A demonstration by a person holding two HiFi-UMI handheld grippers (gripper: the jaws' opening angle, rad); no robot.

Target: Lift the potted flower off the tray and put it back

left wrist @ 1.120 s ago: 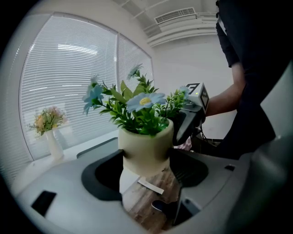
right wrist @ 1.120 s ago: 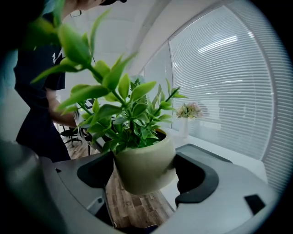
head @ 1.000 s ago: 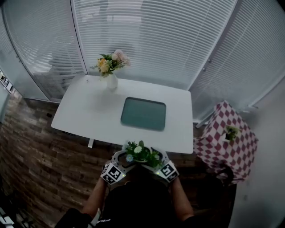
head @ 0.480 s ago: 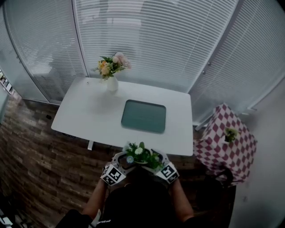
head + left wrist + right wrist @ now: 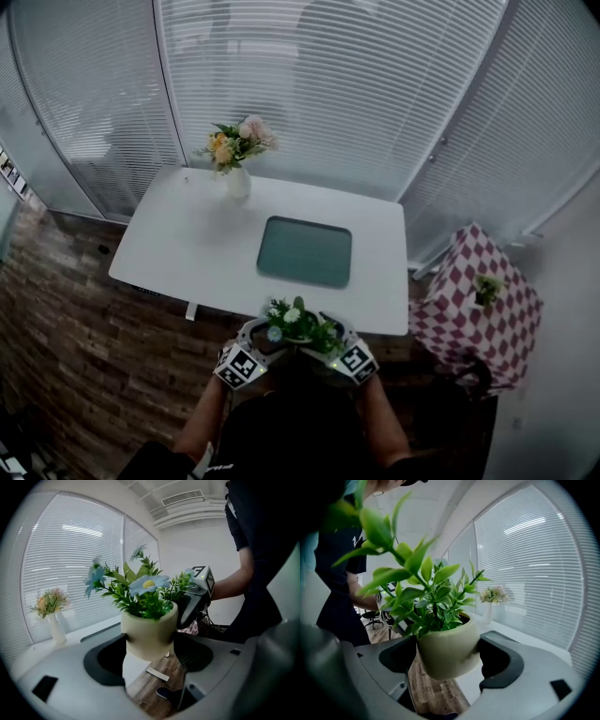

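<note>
The potted flower (image 5: 299, 324), a cream pot (image 5: 149, 632) with green leaves and pale blue blooms, hangs in the air just off the near edge of the white table (image 5: 178, 239). My left gripper (image 5: 264, 335) and right gripper (image 5: 330, 337) are both shut on the pot from opposite sides. In the right gripper view the pot (image 5: 449, 651) sits tilted between the dark jaws, above wooden floor. The dark green tray (image 5: 305, 251) lies empty on the table beyond the pot.
A white vase of pink and yellow flowers (image 5: 235, 155) stands at the table's far left. A checked-cloth side table (image 5: 473, 309) with a small plant is to the right. Window blinds close off the back. Wood floor runs under the table's near edge.
The grippers and the pot have stayed almost still near my body; the view has shifted slightly, so the table sits a little lower in frame.
</note>
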